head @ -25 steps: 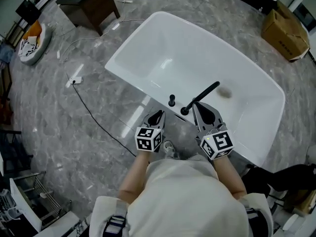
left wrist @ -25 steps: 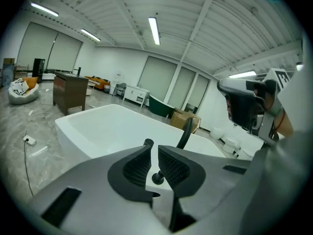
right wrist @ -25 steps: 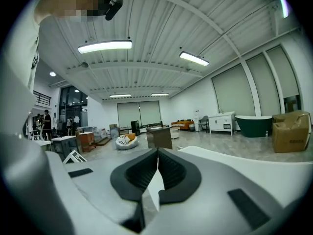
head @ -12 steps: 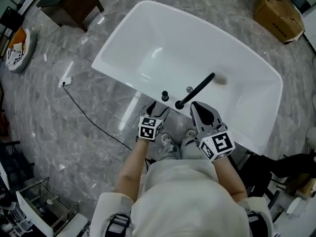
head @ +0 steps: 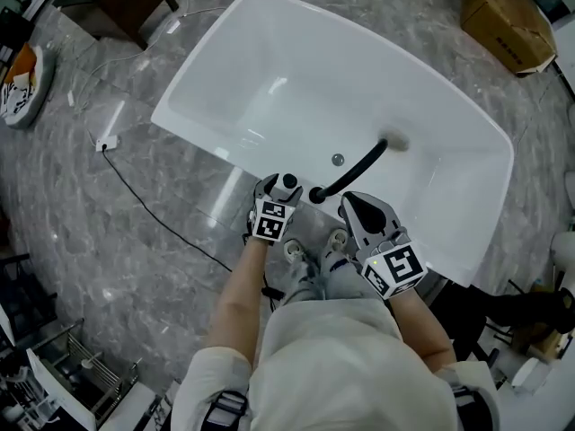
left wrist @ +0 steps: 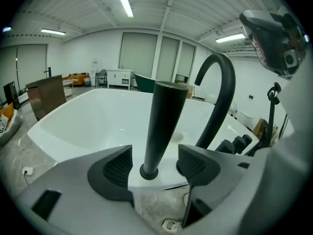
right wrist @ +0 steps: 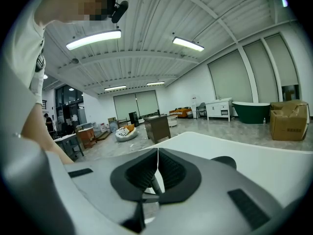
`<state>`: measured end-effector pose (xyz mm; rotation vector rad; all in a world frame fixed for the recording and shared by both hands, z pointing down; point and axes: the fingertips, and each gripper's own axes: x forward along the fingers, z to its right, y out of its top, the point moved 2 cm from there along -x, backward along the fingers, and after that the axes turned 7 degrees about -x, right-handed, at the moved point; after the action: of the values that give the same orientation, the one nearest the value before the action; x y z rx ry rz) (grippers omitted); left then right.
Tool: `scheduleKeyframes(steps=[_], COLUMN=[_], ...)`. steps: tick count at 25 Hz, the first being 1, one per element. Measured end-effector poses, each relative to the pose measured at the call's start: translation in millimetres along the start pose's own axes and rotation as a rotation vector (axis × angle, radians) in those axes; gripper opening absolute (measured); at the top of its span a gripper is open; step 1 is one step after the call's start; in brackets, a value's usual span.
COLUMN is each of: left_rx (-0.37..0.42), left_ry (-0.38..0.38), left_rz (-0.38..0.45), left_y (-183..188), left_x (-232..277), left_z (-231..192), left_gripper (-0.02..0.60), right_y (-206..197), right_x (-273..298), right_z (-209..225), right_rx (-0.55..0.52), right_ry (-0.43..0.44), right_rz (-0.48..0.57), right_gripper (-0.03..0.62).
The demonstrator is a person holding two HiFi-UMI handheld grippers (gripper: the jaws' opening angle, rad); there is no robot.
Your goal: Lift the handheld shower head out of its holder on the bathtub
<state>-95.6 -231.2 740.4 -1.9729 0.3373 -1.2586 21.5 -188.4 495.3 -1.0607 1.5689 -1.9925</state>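
The black handheld shower head point(left wrist: 164, 121) stands upright in its holder point(left wrist: 149, 172) on the near rim of the white bathtub point(head: 269, 52). My left gripper point(left wrist: 154, 161) has one jaw on each side of its lower stem. The jaws are opening, and neither pad touches the stem. In the head view the shower head point(head: 288, 181) shows just past the left gripper point(head: 274, 189). My right gripper point(head: 352, 206) hovers to the right, near the base of the black curved spout point(head: 355, 167). The right gripper point(right wrist: 157, 168) is shut with nothing in it.
The black spout point(left wrist: 221, 89) arches over the tub just right of the shower head, with black knobs point(left wrist: 234, 143) beyond it. On the grey marble floor are a dark cabinet point(head: 117, 3), a cardboard box point(head: 503, 21) and a power strip with a cable point(head: 106, 142).
My left gripper has dropped and moved forward to the shower head, and its jaws have gone from shut to open around the stem. My right gripper has sunk a little.
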Motion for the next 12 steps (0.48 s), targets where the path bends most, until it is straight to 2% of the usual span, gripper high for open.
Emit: scheduleKeyframes(steps=[4, 10, 12], left_rx=[0.019, 0.058, 0.068], left_ry=[0.007, 0.038, 0.051], left_rz=[-0.048, -0.081, -0.085], left_y=[-5.7, -15.5, -15.5], left_x=[16.4, 32.4, 33.2], left_z=[-1.6, -5.0, -4.0], left_gripper=[0.287, 0.196, 0.141], right_y=[-2.0, -11.7, -13.1], right_x=[6.3, 6.8, 2.5], right_z=[5.2, 15.4, 18.6], right_rx=[0.007, 0.019, 0.029], right_ry=[0.011, 0.008, -0.004], right_rz=[-0.006, -0.018, -0.022], right_gripper=[0.02, 0.02, 0.02])
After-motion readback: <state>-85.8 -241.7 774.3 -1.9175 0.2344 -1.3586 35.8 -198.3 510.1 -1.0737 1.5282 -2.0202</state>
